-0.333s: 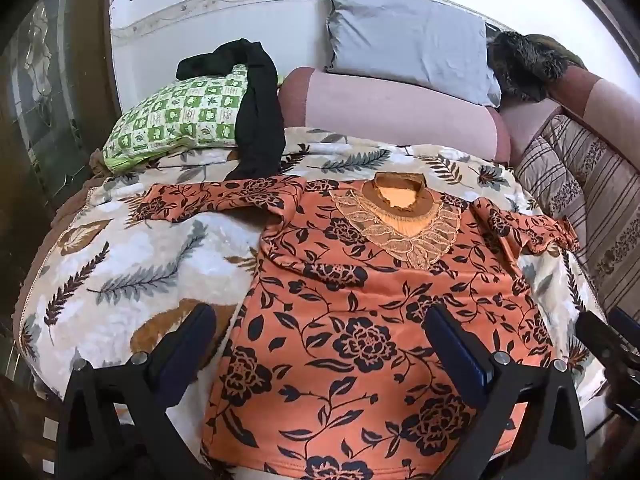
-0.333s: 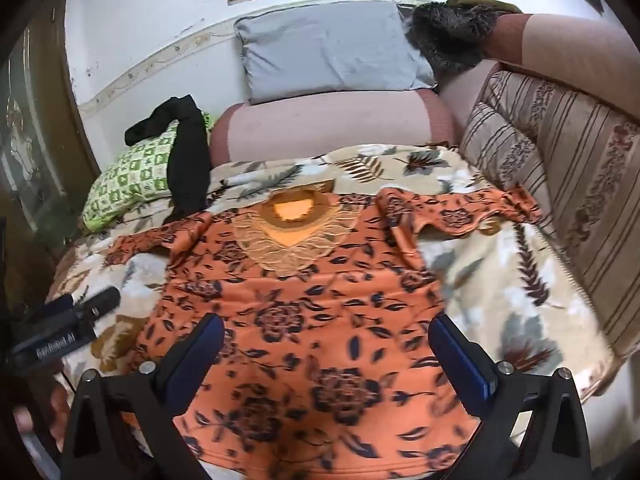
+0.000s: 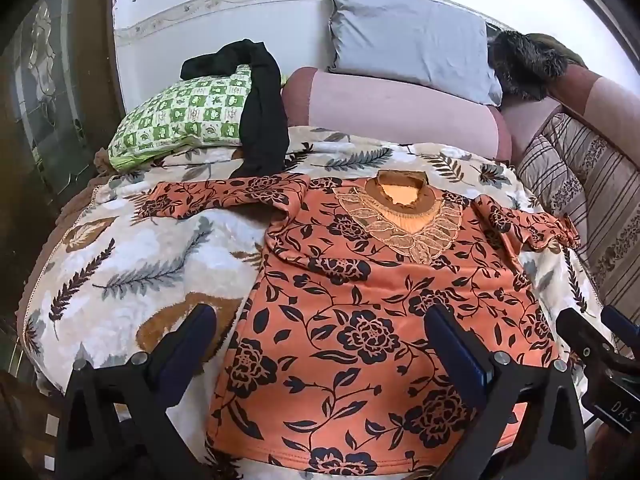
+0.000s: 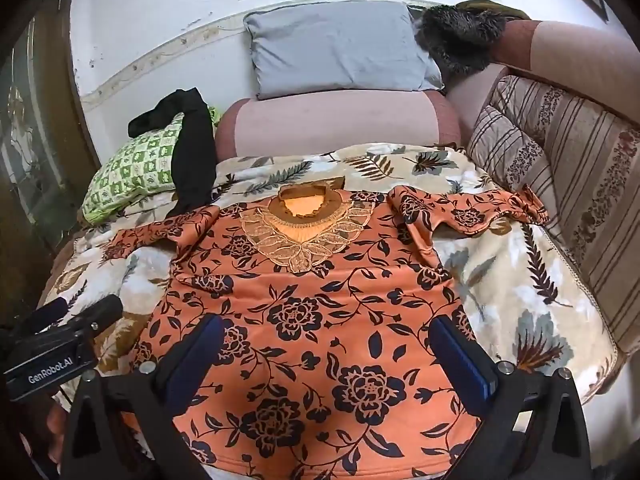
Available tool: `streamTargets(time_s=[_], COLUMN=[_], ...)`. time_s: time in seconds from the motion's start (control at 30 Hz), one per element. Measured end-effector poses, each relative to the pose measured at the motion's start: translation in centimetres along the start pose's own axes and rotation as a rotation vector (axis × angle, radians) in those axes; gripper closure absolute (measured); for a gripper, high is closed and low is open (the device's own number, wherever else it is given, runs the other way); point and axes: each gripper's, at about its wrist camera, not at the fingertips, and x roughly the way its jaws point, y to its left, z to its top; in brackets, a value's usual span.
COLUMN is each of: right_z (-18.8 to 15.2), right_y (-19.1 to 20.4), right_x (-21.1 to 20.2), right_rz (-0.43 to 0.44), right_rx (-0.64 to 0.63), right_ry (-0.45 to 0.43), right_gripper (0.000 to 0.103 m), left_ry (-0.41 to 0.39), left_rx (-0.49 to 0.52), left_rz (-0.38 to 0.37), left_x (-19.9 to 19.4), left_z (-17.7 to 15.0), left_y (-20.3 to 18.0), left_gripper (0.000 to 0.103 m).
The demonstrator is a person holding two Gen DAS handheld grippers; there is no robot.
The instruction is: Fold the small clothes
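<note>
An orange top with black flowers (image 3: 372,300) (image 4: 320,300) lies flat, front up, on a leaf-patterned blanket (image 3: 132,268) (image 4: 520,280), both sleeves spread out to the sides and a lace collar (image 3: 404,224) (image 4: 304,232) at the far end. My left gripper (image 3: 320,320) hovers open over the top's lower left part, nothing between its fingers. Over the lower middle of the top my right gripper (image 4: 326,330) stands open too, holding nothing. Each gripper shows at the edge of the other's view: the right gripper (image 3: 600,340) and the left gripper (image 4: 76,316).
A green checked pillow (image 3: 180,120) (image 4: 132,168) with a black garment (image 3: 260,120) (image 4: 192,152) draped over it lies at the far left. A grey pillow (image 3: 408,40) (image 4: 336,48) rests on the pink sofa arm (image 3: 392,112). Striped cushions (image 4: 560,152) line the right side.
</note>
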Motion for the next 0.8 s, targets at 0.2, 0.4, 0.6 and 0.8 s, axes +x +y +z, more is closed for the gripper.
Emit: streamTargets(time_s=[0.2, 0.4, 0.6, 0.8], right_z=[0.17, 0.24, 0.20, 0.13], right_y=[1.12, 1.27, 1.12, 1.06], right_x=[-0.08, -0.13, -0.11, -0.10], right_rz=[-0.027, -0.025, -0.018, -0.017], right_rx=[-0.017, -0.018, -0.019, -0.021], right_ry=[-0.001, -0.004, -0.007, -0.009], right_gripper=[0.000, 0.000, 0.000, 0.000], left_ry=[0.009, 0.009, 0.012, 0.011], left_rx=[0.002, 0.005, 0.006, 0.006], left_rz=[0.006, 0.009, 0.008, 0.007], left_x=[0.11, -0.30, 0.07, 0.20], left_z=[0.18, 0.08, -0.32, -0.47], left_y=[-0.13, 0.02, -0.02, 0.03], left_gripper=[0.000, 0.000, 0.000, 0.000])
